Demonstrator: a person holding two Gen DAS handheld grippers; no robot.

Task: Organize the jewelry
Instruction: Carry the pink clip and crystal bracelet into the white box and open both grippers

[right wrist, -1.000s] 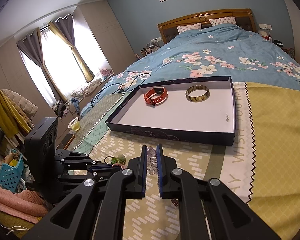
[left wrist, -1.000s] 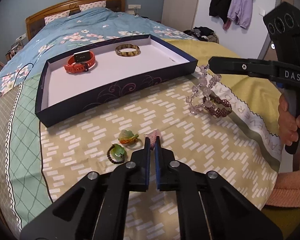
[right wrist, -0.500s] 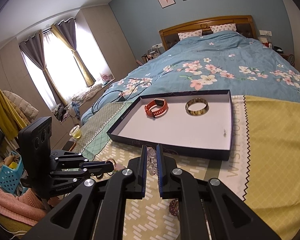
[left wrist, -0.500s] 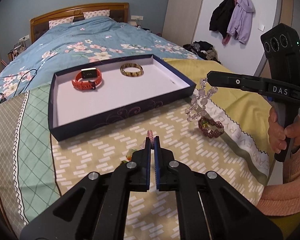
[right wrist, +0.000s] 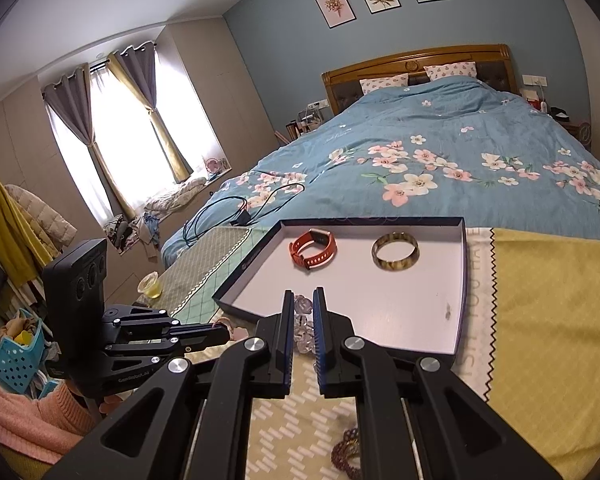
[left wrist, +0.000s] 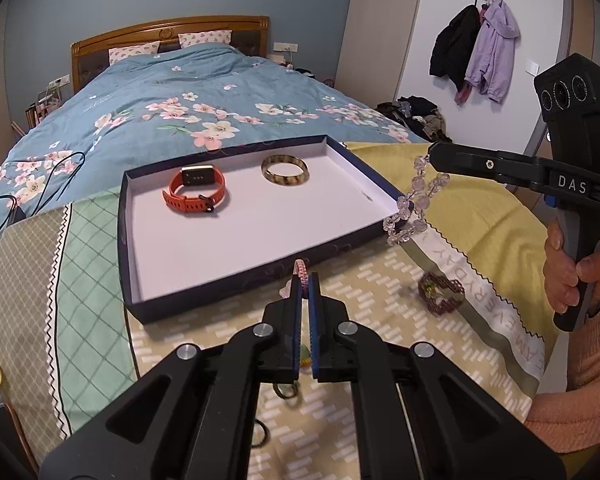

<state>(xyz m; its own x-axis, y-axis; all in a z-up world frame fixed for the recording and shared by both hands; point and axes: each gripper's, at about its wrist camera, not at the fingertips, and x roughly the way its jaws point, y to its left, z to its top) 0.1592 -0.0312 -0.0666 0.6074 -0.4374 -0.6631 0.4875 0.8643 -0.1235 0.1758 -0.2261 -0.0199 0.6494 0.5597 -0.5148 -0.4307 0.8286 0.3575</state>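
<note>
Your right tongs (right wrist: 302, 308) grip the bead bracelet (left wrist: 414, 204), your left tongs (left wrist: 305, 280) pinch a pink cord (left wrist: 301, 274); clear the tray's (left wrist: 204, 300) near edge before releasing either.

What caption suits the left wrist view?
Both grippers carry bracelets toward the tray: left gripper holds a pink braid, right gripper crystal beads.

Black grippers (left wrist: 305, 280) are showing blue finger pads, silver screws, white "DAS" lettering; a pink sleeve (left wrist: 576, 400) is covering the wrist.
</note>
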